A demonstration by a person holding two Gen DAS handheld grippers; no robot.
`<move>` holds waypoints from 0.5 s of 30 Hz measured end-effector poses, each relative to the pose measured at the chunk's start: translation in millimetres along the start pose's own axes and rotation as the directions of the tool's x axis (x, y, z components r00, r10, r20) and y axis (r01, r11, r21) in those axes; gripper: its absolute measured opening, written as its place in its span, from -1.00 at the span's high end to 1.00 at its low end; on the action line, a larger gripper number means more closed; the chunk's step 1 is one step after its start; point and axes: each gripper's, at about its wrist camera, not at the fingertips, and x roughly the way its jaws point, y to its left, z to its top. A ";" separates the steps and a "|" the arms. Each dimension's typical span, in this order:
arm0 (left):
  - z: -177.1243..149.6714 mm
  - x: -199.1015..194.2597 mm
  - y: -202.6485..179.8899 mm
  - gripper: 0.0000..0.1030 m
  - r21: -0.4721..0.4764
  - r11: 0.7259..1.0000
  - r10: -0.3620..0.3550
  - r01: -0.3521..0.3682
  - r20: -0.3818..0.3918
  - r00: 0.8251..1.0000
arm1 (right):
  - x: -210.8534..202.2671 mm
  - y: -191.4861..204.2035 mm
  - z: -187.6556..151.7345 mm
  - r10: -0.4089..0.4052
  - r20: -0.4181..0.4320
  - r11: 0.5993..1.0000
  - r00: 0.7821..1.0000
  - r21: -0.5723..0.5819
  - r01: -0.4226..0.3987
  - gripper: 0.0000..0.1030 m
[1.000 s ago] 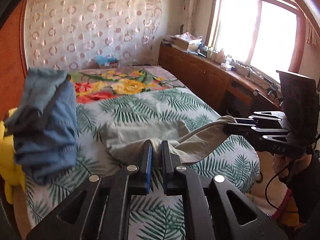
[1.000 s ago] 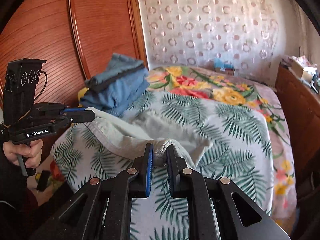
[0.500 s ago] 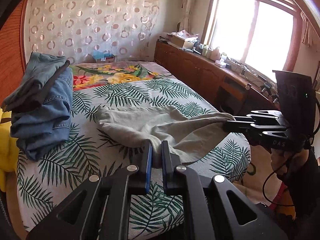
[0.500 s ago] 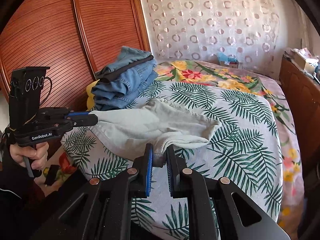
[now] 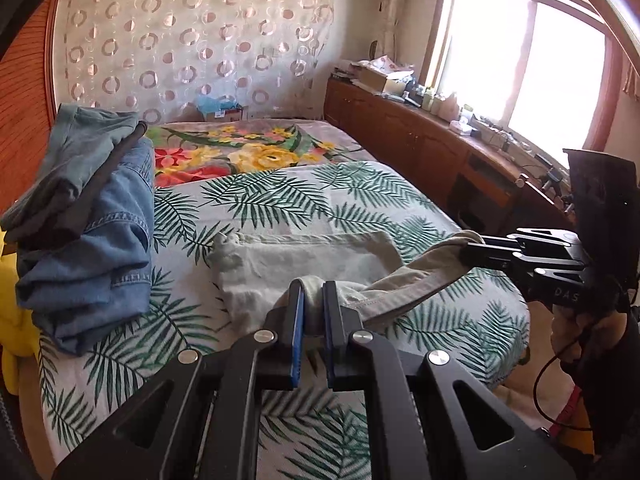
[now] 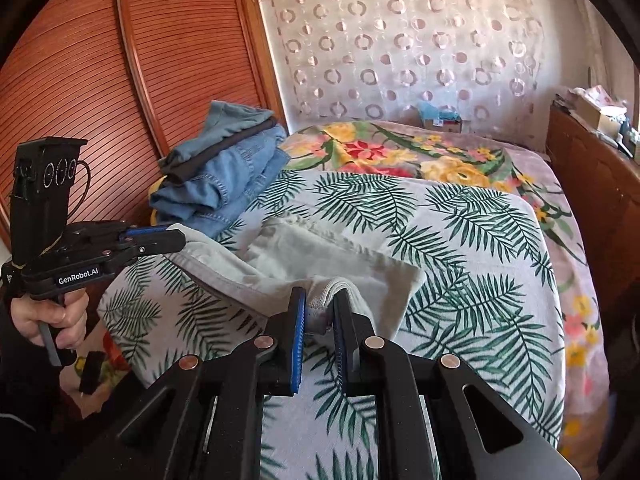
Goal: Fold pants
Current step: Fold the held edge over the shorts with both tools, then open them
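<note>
- Centrally, we see the pants [image 5: 304,256], pale grey-green, lying on the bed [image 5: 360,192] near its front edge, partly folded, with the far part flat on the palm-leaf sheet [image 6: 460,224].
- We find the left gripper [image 5: 311,292] clamped on a bunched fold of the pants' near edge; cloth fills the narrow gap between its blue pads [image 5: 297,320].
- We find the right gripper [image 6: 320,300] likewise clamped on a thick, layered hem of the pants, raised slightly above the sheet.
- Between the two grips we see a band of the pants stretched along the bed's front edge; in the left view it runs right to the right gripper's tips [image 5: 476,250], in the right view left to the left gripper's tips [image 6: 176,240].
- We note a hand [image 6: 52,316] gripping the left gripper's handle, off the bed's front left corner.
- At the bed's left edge, we see a stack of jeans [image 5: 88,248] with a dark garment [image 6: 224,148] between its upper layers, just beside the pants but apart from them.
- Beyond the leaf sheet we see a floral blanket [image 5: 248,152] covering the far half of the bed.
- Along the bed's right side we see a wooden cabinet [image 5: 420,148] under a bright window [image 5: 520,56]; behind the left edge stands a slatted wooden door [image 6: 120,80].
</note>
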 end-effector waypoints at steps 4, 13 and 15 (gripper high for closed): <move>13.0 21.5 10.5 0.82 -0.018 1.000 0.012 -0.012 -0.020 1.000 | 24.2 -6.5 10.9 -0.023 -0.011 0.999 1.000 0.024 0.023 0.75; 26.3 62.6 26.2 0.82 -0.039 0.998 0.048 -0.051 -0.070 0.996 | 71.3 -19.3 29.2 -0.052 -0.057 0.997 0.997 0.058 0.055 0.75; 26.4 68.4 29.0 0.82 -0.044 0.997 0.052 -0.056 -0.078 0.996 | 81.2 -20.8 30.4 -0.055 -0.069 0.996 0.996 0.061 0.059 0.75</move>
